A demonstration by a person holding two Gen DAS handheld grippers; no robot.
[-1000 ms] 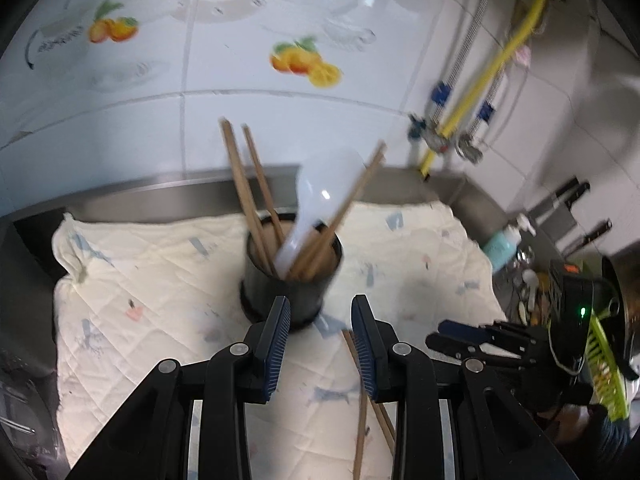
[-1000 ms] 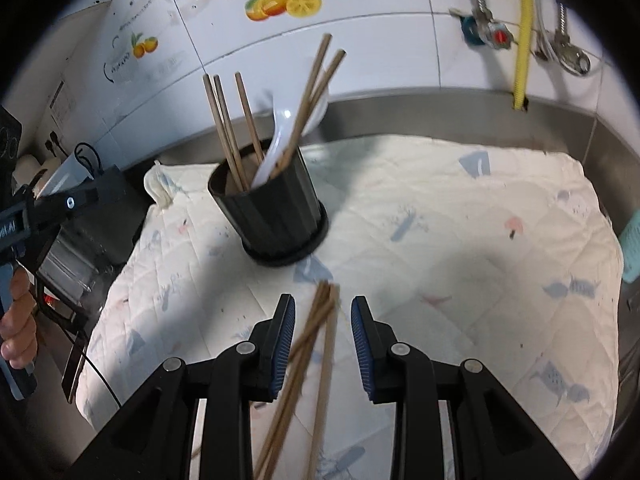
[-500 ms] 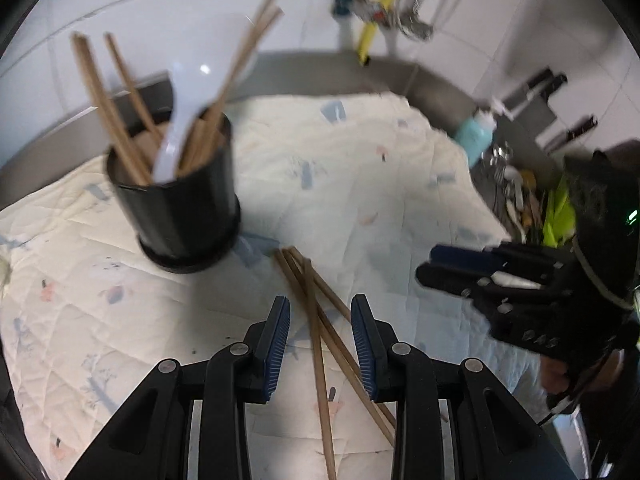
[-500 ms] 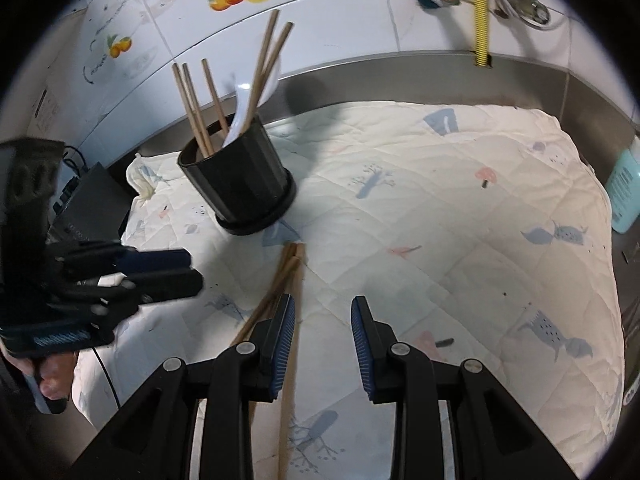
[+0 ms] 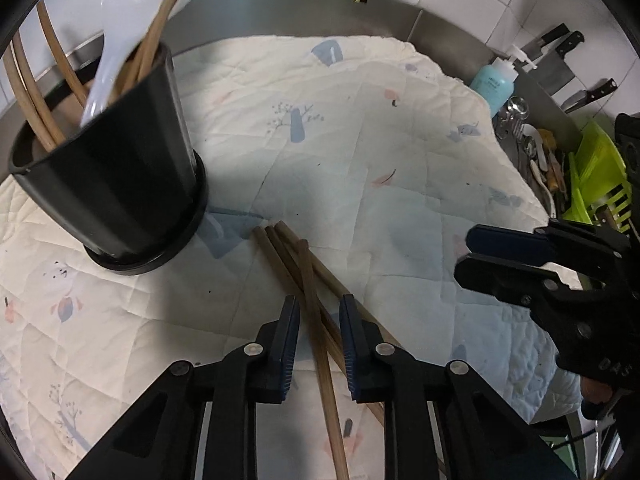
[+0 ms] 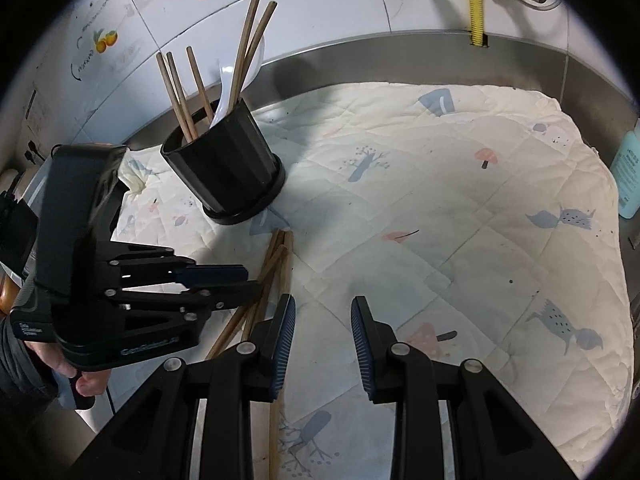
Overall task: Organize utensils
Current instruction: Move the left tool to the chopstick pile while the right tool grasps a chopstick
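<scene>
Four loose brown chopsticks (image 5: 308, 280) lay fanned between the left gripper's (image 5: 318, 312) parted fingers; the right gripper (image 6: 322, 312) gaped.

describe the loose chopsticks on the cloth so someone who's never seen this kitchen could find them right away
Start at the pale quilted cloth spread over the steel counter, then find the black utensil cup standing on it. The loose chopsticks lie flat on the cloth beside its base, crossing one another, unlike those standing upright in the cup.
</scene>
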